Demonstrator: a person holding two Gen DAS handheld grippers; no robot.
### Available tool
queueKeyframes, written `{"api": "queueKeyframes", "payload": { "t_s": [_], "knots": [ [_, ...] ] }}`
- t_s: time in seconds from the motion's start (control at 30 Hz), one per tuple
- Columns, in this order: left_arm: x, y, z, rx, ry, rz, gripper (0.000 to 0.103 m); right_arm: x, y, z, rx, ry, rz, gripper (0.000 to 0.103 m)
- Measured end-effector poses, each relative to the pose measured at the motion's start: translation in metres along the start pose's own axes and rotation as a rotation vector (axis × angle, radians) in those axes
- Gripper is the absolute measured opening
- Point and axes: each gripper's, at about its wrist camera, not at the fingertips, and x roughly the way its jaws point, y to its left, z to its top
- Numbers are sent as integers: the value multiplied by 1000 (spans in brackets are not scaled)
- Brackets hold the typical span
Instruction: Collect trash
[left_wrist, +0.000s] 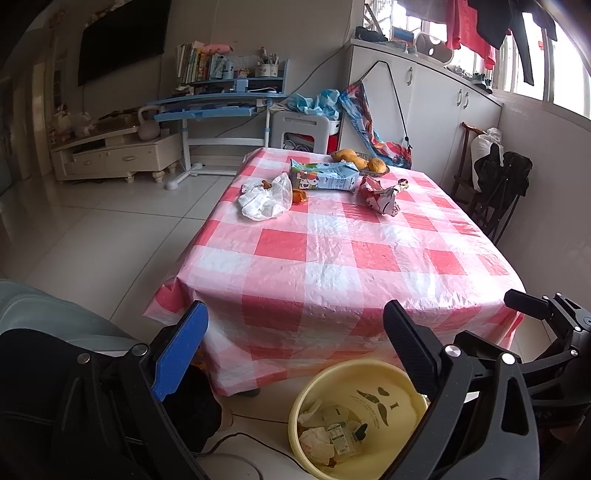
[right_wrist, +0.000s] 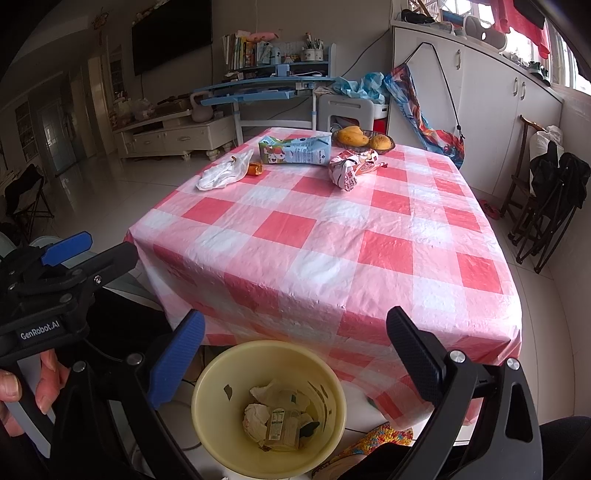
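Both grippers hang low at the near edge of the table (right_wrist: 325, 236), above the yellow trash bin (right_wrist: 207, 373) on the floor; the left gripper (left_wrist: 295, 354) is wide open and holds nothing; the right gripper (right_wrist: 295, 354) is the same. The bin already holds crumpled paper and a small carton. On the far side of the checked cloth lie a white plastic bag (right_wrist: 225, 171), a milk carton (right_wrist: 295, 149) on its side, and a crushed red-and-white wrapper (right_wrist: 351, 168), near a bowl of mangoes (right_wrist: 364, 140). I judge the step is between two pickups; the next move needs a long reach across the table.
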Motion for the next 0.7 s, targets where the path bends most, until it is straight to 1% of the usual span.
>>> {"api": "queueKeyframes", "payload": {
  "t_s": [0.7],
  "knots": [
    [0,1,1,2,-6,10,92,0,1,0,-3,3,-1,94]
  ]
}}
